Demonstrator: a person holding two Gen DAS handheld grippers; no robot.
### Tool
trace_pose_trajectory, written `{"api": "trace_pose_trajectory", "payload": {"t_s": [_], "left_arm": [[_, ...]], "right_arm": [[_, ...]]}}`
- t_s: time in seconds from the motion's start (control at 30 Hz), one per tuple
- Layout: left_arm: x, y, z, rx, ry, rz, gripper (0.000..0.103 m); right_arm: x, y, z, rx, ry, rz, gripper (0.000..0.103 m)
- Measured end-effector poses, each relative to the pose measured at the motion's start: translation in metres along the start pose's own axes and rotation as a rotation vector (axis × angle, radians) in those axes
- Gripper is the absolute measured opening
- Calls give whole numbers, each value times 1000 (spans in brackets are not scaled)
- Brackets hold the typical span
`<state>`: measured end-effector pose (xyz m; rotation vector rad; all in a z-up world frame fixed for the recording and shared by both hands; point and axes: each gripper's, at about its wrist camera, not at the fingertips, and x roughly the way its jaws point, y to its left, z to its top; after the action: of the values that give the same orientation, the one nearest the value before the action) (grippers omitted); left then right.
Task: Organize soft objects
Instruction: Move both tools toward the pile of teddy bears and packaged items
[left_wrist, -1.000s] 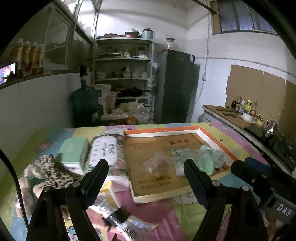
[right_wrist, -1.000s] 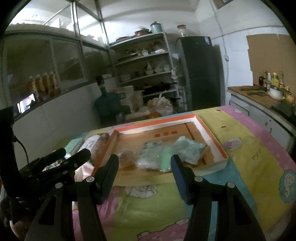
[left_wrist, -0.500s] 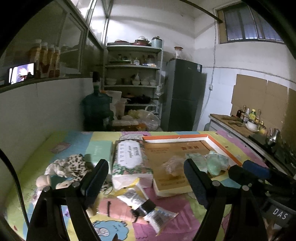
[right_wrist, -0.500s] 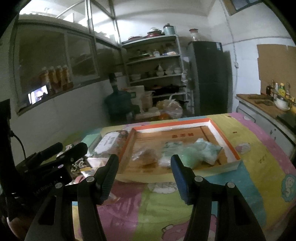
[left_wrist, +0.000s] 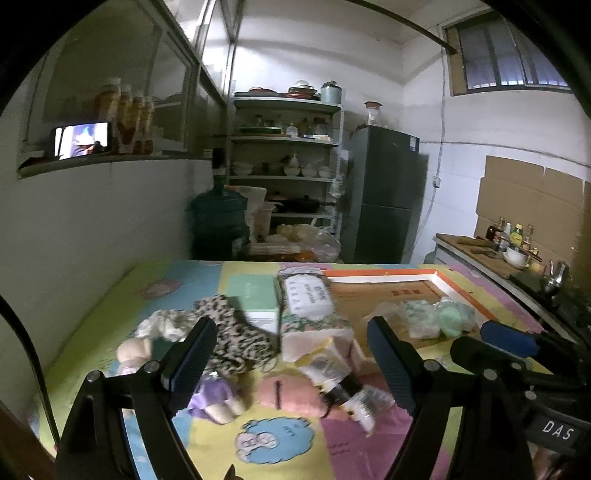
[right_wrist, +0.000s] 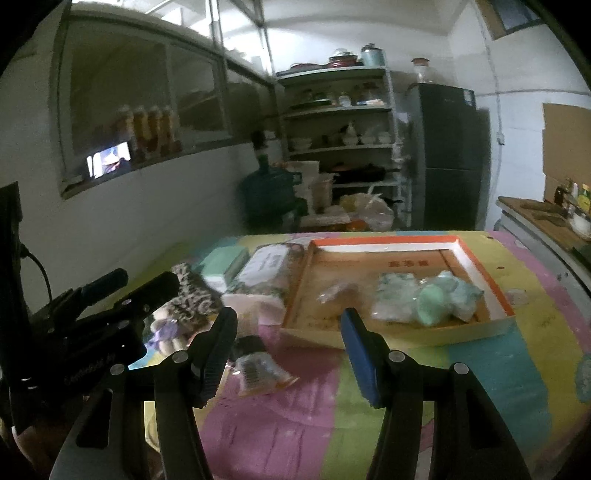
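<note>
Your left gripper (left_wrist: 288, 354) hangs above the near part of the patchwork table cover (left_wrist: 110, 325) with its jaws spread wide and nothing between them. Just past its left finger lies a leopard-print cloth (left_wrist: 232, 332), bunched up, with a small doll in purple (left_wrist: 214, 395) lying below it, close to that finger's tip. Between the two fingers and a little ahead sits a pink soft item (left_wrist: 291, 395), and touching its right side is a crinkly packet with a dark cap (left_wrist: 347, 391). Farther ahead, a tissue pack (left_wrist: 310, 306) lies beside a mint-green box (left_wrist: 255, 299), the box to its left. Ahead of your left gripper's right finger is the shallow cardboard tray (left_wrist: 384, 273) with an orange rim, holding a clear bag (left_wrist: 384, 314) and green bagged soft items (left_wrist: 439, 317). Your right gripper (right_wrist: 288, 336) is likewise wide open and holds nothing; it hovers over the cover, with the tray (right_wrist: 388, 242) straight ahead and slightly right. The green bagged items (right_wrist: 428, 299) rest inside the tray beyond its right finger, and the clear bag (right_wrist: 340, 291) lies just beyond the gap between the fingers. The capped packet (right_wrist: 258, 365) lies near its left fingertip.
</note>
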<state>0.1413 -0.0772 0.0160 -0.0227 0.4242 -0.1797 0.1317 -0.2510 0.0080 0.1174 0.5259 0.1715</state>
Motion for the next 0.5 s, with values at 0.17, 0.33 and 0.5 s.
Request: {"api": "trace_pose_trajectory", "payload": {"t_s": [0.17, 0.33, 0.5], "left_arm": [[-12, 24, -10, -20, -4, 27, 83], [-23, 47, -19, -42, -11, 29, 83], [-33, 64, -32, -34, -15, 40, 83]], "right_arm": [[2, 17, -7, -18, 22, 19, 60], [6, 24, -16, -22, 50, 27, 60], [14, 32, -24, -36, 86, 31, 60]]}}
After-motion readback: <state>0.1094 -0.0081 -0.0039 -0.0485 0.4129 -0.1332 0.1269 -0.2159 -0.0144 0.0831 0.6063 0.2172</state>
